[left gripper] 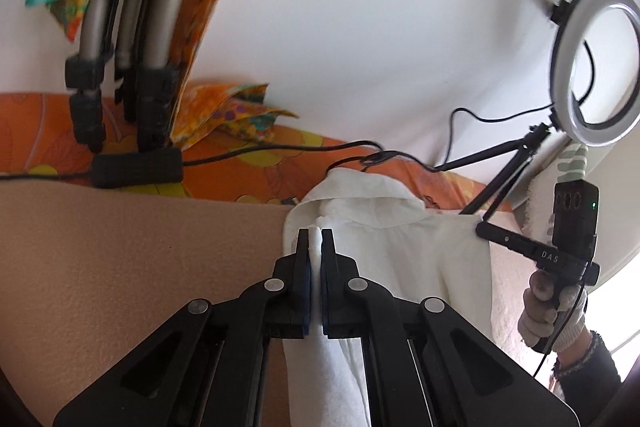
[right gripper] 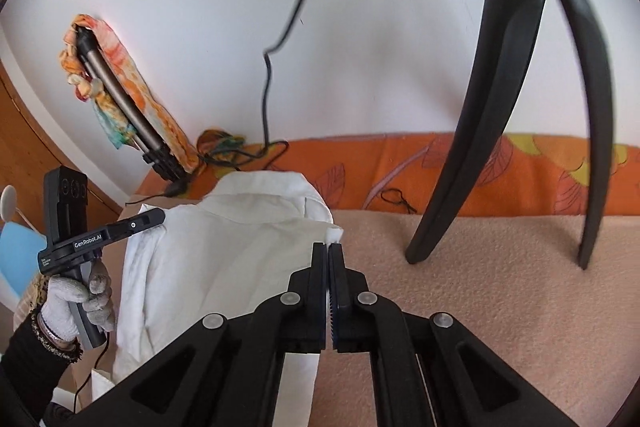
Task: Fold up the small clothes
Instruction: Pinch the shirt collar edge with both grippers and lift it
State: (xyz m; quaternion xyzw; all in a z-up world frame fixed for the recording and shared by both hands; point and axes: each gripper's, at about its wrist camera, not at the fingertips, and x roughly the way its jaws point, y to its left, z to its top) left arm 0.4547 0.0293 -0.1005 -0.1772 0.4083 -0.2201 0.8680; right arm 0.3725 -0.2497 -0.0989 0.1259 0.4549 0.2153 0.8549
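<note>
A small white collared shirt (left gripper: 404,247) hangs lifted above the peach blanket (left gripper: 140,247), held at both shoulders. My left gripper (left gripper: 316,239) is shut on the shirt's left shoulder edge. My right gripper (right gripper: 329,253) is shut on the shirt's right shoulder corner (right gripper: 334,233). The shirt (right gripper: 224,259) fills the middle of the right wrist view, collar towards the wall. The right gripper also shows in the left wrist view (left gripper: 486,229), the left one in the right wrist view (right gripper: 160,217), both at the shirt's edges.
A ring light (left gripper: 596,63) on a black tripod (right gripper: 500,107) stands on the blanket at the right. Another tripod (left gripper: 120,87) draped in colourful cloth stands at the left. Cables (left gripper: 280,151) lie on the orange patterned sheet (right gripper: 440,171) along the white wall.
</note>
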